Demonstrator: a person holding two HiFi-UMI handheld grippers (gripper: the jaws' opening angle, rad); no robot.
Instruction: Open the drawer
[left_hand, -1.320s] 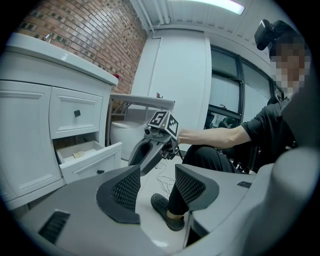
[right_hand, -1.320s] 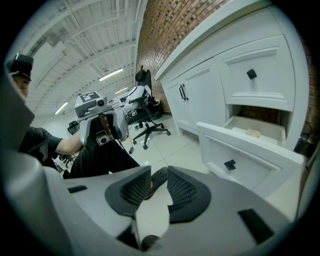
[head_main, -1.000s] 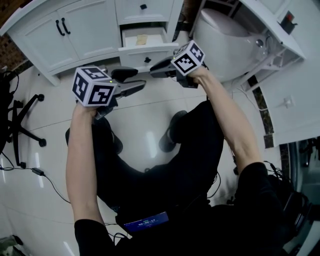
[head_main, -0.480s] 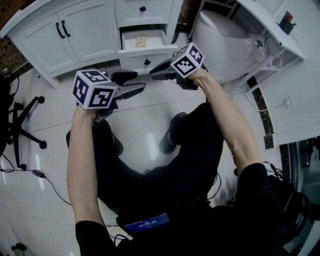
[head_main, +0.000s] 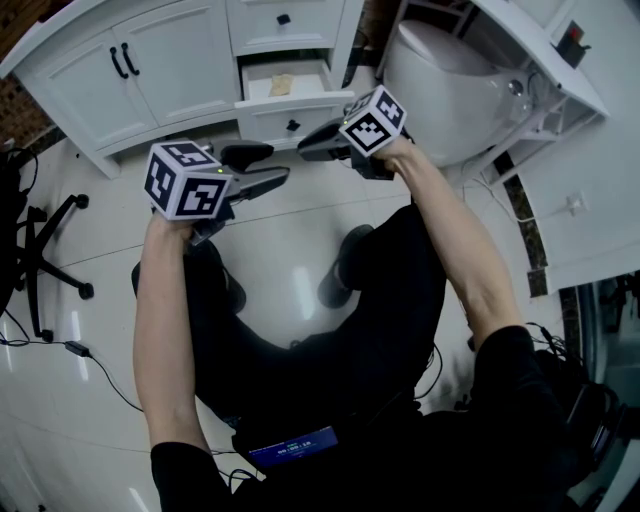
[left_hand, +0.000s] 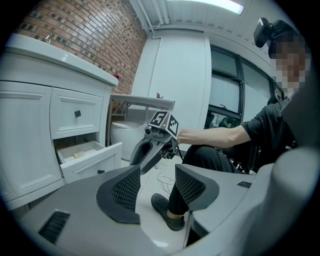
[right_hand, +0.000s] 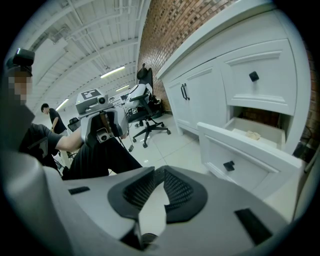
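White vanity (head_main: 170, 60), drawer (head_main: 292, 112) at its right end, under the closed top drawer, already pulled out a good way. The opening step looks done or nearly so. Right gripper (head_main: 303, 150) sits just beside the drawer front, apart from the black knob (head_main: 292, 126), fingers (right_hand: 177, 192) closed together on nothing. Left gripper (head_main: 275, 163) hangs over the floor, fingers (left_hand: 126, 189) spread wide, empty. If more travel is wanted, the right fingers must reopen and re-take the knob, then pull straight out. Drawer's back end is hidden under the vanity, so remaining travel is unclear. Small tan item (head_main: 282, 83) inside can't be identified.
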